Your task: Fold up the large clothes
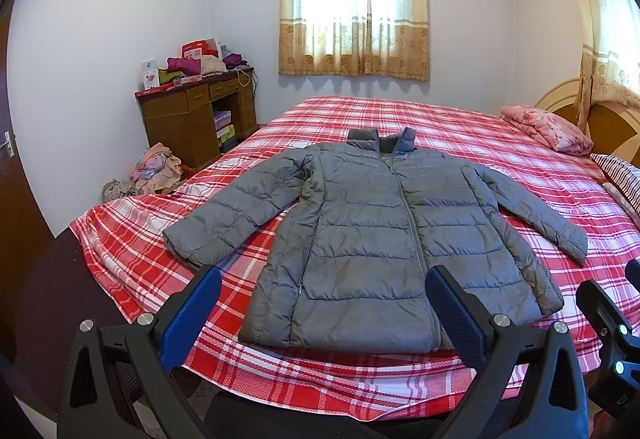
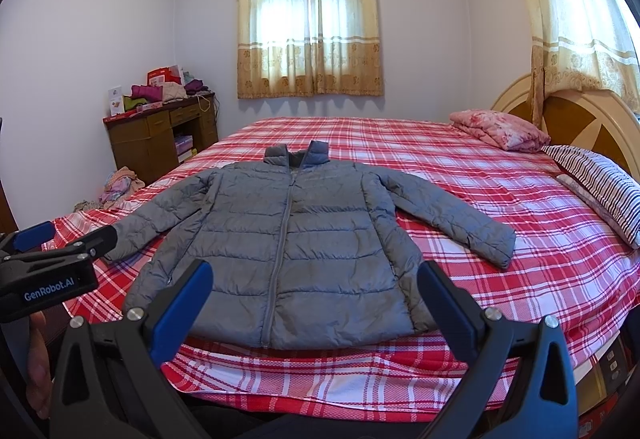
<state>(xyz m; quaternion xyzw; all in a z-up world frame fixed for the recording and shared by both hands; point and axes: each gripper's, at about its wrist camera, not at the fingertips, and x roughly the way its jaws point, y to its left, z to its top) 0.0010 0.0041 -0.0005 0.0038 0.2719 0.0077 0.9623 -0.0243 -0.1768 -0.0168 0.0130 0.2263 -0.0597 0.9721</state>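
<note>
Jacket [image 1: 384, 239], grey and quilted, lies flat and zipped on the red plaid bedsheet [image 1: 460, 127], sleeves spread. I read "GenRobot.AI" on my left gripper [image 2: 64, 239] body. Left gripper [image 1: 324, 303]: fingers wide apart, holding nothing, above the hem. Right gripper [image 2: 316, 295]: same spread, empty, clear of the fabric.

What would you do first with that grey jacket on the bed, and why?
Probably bring the left gripper forward to the sleeve on its side and pinch the cuff, to fold it across the body. The jacket lies flat, zipped, front up, both sleeves spread out on the bed. Both grippers, the right too, hang open and empty short of the hem, so nothing is folded yet.
</note>
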